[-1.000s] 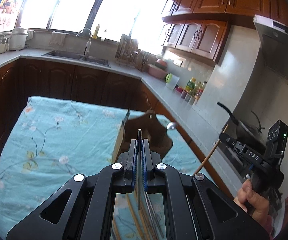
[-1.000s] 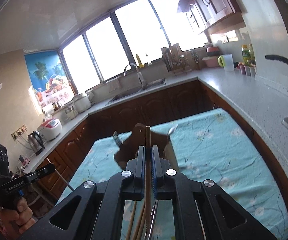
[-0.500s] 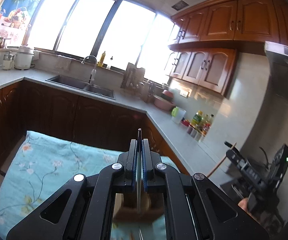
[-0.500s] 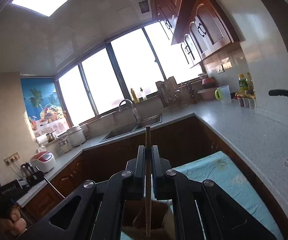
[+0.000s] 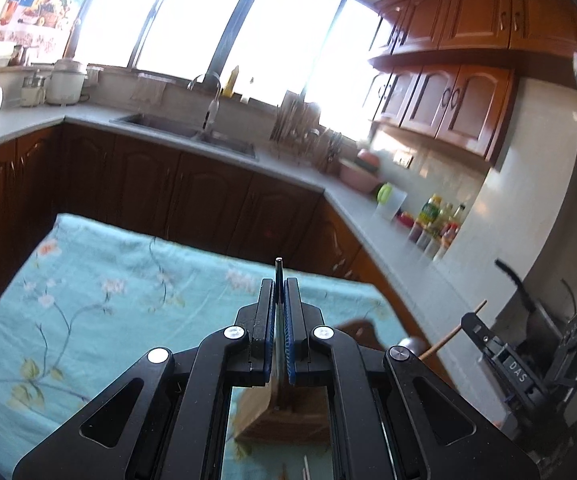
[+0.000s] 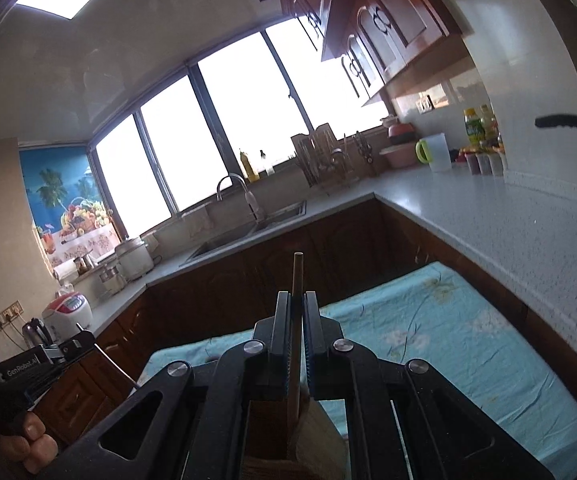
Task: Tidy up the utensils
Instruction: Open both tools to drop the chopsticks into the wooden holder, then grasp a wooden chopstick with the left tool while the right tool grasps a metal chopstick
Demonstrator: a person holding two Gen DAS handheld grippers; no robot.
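Two grips: left fingers [image 5: 279,292] clench thin metal utensil [image 5: 279,270]; right fingers [image 6: 297,304] clench round wooden chopstick [image 6: 298,272].

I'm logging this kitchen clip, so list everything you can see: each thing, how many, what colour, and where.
Wooden holder: one, brown, on the cloth below both tools.
Metal utensil: one, silver, clamped in left tool.
Chopstick: one, wooden, clamped in right tool.
Tablecloth: one, turquoise floral, over the table.
Sink: one, steel, below the windows.
Rice cooker: one, white and red, left counter.
Jug: one, white with green handle, right counter.
Left tool: one, black, shut.
Right tool: one, black, shut.
Hand: one, holding the left tool.
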